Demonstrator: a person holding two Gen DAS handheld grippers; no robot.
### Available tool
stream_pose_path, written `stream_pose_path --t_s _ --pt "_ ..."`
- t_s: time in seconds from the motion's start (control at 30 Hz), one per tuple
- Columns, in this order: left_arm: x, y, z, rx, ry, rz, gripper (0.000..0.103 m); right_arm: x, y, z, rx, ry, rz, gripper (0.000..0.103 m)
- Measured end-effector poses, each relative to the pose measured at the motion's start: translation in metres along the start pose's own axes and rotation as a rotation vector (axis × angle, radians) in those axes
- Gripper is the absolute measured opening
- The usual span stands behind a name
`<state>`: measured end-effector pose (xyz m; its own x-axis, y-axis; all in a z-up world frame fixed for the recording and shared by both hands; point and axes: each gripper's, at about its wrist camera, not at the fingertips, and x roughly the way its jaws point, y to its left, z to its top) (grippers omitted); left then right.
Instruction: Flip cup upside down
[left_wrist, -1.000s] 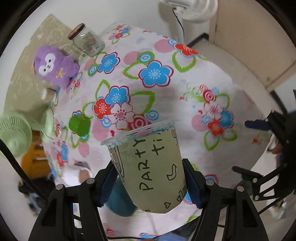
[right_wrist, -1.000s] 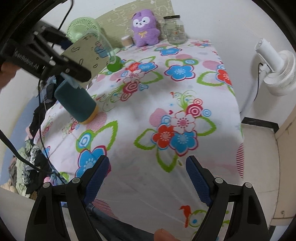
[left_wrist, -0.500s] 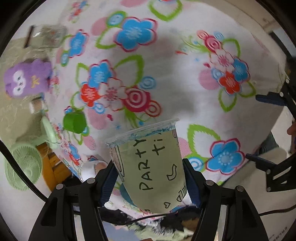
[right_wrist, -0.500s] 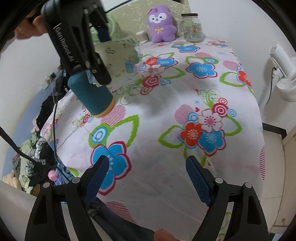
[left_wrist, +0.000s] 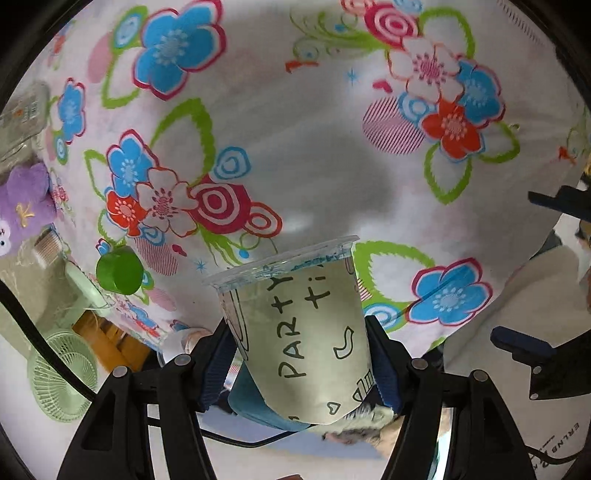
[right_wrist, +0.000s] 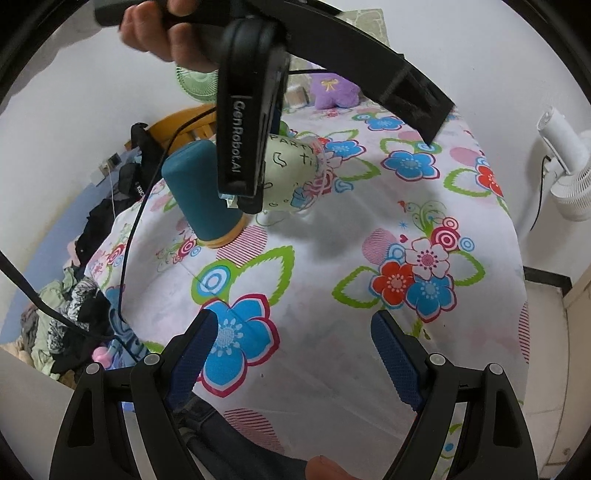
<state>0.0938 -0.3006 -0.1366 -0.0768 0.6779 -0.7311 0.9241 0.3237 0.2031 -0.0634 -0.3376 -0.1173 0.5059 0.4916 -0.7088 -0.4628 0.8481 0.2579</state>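
A pale green cup (left_wrist: 303, 325) with a clear rim and "PARTY" written on it is clamped between the blue pads of my left gripper (left_wrist: 301, 354). It hangs above the floral tablecloth (left_wrist: 332, 166), tilted with its mouth aimed down toward the cloth. In the right wrist view the cup (right_wrist: 291, 173) shows lying nearly sideways in the left gripper (right_wrist: 247, 147), mouth to the right, above the table. My right gripper (right_wrist: 291, 354) is open and empty near the table's front edge.
A teal cylinder with a tan base (right_wrist: 203, 192) stands just left of the cup. A green cap (left_wrist: 118, 271), a purple plush toy (left_wrist: 22, 199), a glass jar (left_wrist: 22, 122) and a green fan (left_wrist: 62, 376) are at the far side. A white fan (right_wrist: 569, 173) stands off the table's right.
My left gripper has tipped further over with the cup, so the mouth now points down at the cloth, and it has come closer to the right gripper. The right gripper stayed open.
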Motion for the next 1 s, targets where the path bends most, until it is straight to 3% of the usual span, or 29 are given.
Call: stream_pose_path --t_s 0.4,1.0 --pt "0.005 -0.014 0.027 0.065 0.068 0.016 0.070 0.001 -0.003 -0.001 0.011 -0.012 0.004 0.087" --pt "0.001 -0.013 0.043 -0.002 0.040 -0.015 0.074 -0.001 -0.006 0.000 0.016 -0.026 -0.001 0.087"
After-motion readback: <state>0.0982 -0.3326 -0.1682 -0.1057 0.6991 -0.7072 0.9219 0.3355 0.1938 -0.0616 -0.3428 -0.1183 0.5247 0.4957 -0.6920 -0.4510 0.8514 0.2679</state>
